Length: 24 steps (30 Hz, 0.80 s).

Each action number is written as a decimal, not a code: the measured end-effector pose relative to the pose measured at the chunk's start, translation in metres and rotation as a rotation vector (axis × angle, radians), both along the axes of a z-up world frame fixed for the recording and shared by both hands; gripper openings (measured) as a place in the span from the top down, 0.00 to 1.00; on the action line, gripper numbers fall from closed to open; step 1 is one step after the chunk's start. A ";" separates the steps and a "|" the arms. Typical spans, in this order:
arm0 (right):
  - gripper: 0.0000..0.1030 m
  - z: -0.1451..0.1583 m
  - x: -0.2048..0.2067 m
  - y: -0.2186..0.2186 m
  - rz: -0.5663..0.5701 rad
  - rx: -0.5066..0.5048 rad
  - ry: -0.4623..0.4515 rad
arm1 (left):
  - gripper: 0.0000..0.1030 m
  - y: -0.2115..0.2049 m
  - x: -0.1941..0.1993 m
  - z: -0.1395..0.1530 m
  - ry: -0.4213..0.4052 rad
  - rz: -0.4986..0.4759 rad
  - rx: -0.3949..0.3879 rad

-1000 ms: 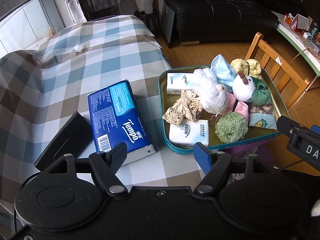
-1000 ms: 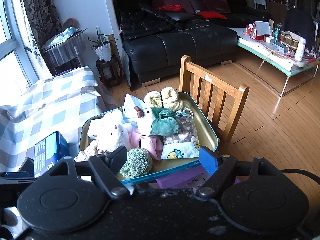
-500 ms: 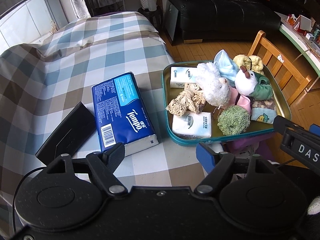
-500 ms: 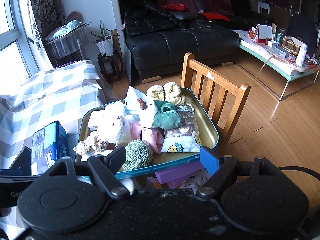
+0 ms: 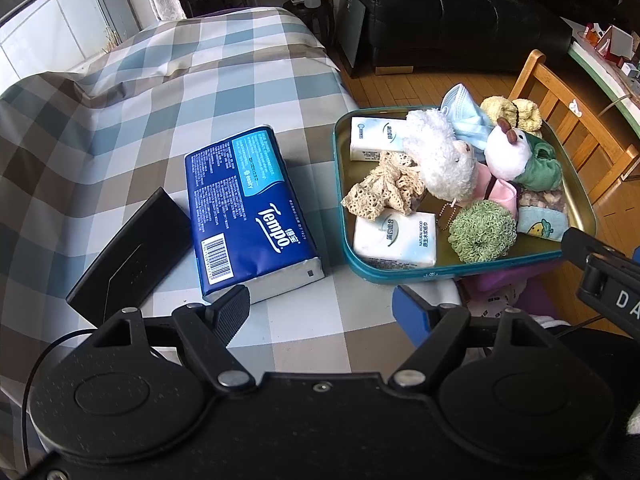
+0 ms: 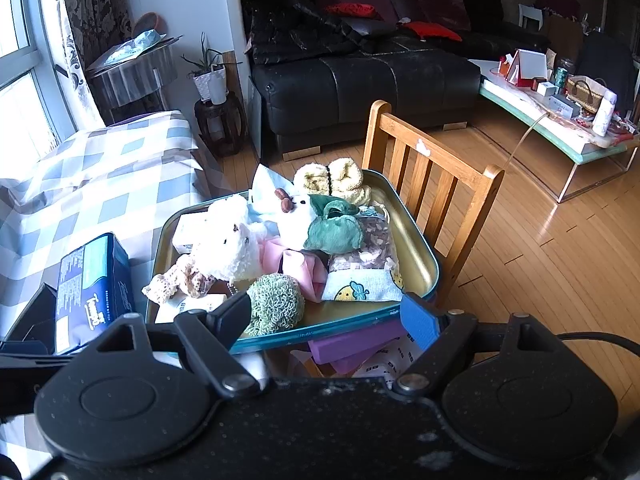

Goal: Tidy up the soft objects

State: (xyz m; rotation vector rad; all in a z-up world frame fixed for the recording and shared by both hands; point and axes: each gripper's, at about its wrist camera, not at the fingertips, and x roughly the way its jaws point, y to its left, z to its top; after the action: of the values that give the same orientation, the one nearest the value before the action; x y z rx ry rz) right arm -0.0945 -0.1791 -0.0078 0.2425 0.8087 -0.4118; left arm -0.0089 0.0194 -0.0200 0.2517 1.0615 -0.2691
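Checked cloth [image 5: 168, 92]: tray [image 5: 400, 276] ahead-right of gaping left tool [image 5: 322, 310], seemingly apart.

I'm looking into a home living room: black leather sofa [image 6: 360, 80] with cushions, wooden chair [image 6: 436, 184], potted plant [image 6: 212, 76], cluttered coffee table [image 6: 560, 132], curtained window [image 6: 24, 60].

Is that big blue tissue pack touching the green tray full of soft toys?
Apart. The left wrist view shows a strip of checked cloth between the blue tissue pack and the tray.

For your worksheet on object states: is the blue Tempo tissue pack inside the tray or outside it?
Outside. The Tempo tissue pack lies flat on the checked cloth, left of the tray.
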 end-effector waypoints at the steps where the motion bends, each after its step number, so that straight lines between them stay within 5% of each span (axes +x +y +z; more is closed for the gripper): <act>1: 0.21 0.000 0.000 0.000 0.000 0.000 0.002 | 0.28 0.000 0.000 -0.001 0.001 0.001 0.001; 24: 0.20 -0.005 0.006 0.002 0.008 -0.008 0.040 | 0.28 -0.001 0.003 -0.010 0.021 0.006 0.020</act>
State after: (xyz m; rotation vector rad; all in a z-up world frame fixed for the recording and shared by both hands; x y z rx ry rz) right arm -0.0889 -0.1772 -0.0133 0.2241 0.8468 -0.4128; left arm -0.0054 0.0184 -0.0298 0.2646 1.0860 -0.2563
